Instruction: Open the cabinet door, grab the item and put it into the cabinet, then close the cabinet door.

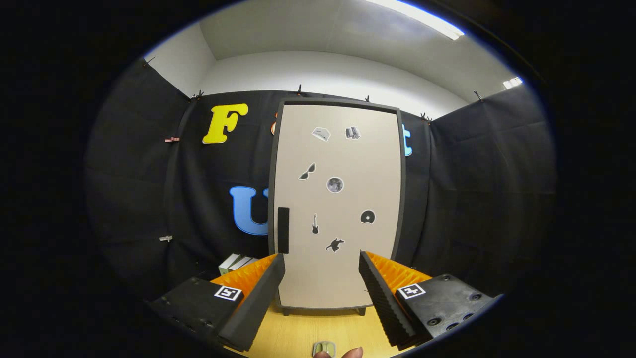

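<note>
Black-draped booth: cabinet [337, 209] stood shut beyond the tool [322, 261], fingers apart; upright door handle [283, 230] ahead-left.

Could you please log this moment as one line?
door: shut | handle: untouched | gripper: open, facing door | step: open door

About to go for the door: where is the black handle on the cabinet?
The black vertical handle sits on the closed beige cabinet door, low on its left edge, just beyond the open gripper, above its left finger.
</note>
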Motion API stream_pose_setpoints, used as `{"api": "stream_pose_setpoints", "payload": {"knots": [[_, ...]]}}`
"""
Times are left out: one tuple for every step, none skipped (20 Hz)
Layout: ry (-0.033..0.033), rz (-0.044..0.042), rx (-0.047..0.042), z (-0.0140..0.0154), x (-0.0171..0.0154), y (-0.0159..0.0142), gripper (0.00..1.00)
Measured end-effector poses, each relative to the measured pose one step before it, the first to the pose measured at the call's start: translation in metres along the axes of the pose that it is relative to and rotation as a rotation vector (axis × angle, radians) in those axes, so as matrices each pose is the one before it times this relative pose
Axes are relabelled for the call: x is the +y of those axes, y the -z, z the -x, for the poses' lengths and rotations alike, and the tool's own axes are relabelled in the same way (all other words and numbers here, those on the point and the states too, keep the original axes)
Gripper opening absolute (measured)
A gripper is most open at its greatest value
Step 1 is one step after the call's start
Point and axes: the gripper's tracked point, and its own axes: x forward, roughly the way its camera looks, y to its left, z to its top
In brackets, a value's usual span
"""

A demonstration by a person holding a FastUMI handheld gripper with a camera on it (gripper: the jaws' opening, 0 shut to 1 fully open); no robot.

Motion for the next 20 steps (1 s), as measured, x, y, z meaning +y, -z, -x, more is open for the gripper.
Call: {"api": "stream_pose_setpoints", "payload": {"knots": [[-0.00752,-0.00494,-0.00225,-0.00610,0.00283,-0.00137,0.97],[-0.00590,-0.00057,-0.00578,-0.00669,0.00396,-0.00125,0.97],[-0.00584,0.00497,-0.00278,-0.00652,0.00430,-0.00001,0.97],[-0.01045,0.00412,0.00105,-0.00898,0.00530,0.00089,0.97],[-0.01123,0.00077,0.00435,-0.01010,0.00704,0.00273,0.97],[-0.01124,-0.00487,0.00489,-0.01096,0.00643,0.00230,0.97],[-0.00815,-0.00487,0.00459,-0.01343,0.00557,0.00234,0.97],[-0.00314,-0.00685,0.00009,-0.01380,0.00338,0.00307,0.97],[-0.00668,-0.01061,0.00589,-0.01363,0.00410,0.00433,0.98],[-0.00294,-0.00862,0.00202,-0.01523,0.00383,0.00457,0.98],[0.00202,-0.00362,0.00633,-0.01631,0.00260,0.00558,0.98],[0.00667,0.00345,0.00494,-0.01542,0.00129,0.00524,0.98],[0.00618,0.00834,0.00639,-0.01612,0.00124,0.00646,0.98],[0.00280,0.00588,0.00606,-0.01277,0.00119,0.00585,0.98],[0.00323,0.00108,0.00449,-0.01374,0.00210,0.00545,0.98],[0.00268,-0.00463,0.00324,-0.00927,0.00060,0.00313,0.98],[0.00645,-0.00857,0.00553,-0.01063,-0.00109,0.00164,0.98],[0.00064,-0.00950,0.00714,-0.00837,0.00015,0.00271,0.98],[0.00316,-0.00290,0.00061,-0.00925,-0.00004,0.00194,0.98],[0.00362,0.00518,-0.00449,-0.00723,-0.00071,0.00062,0.98]]}}
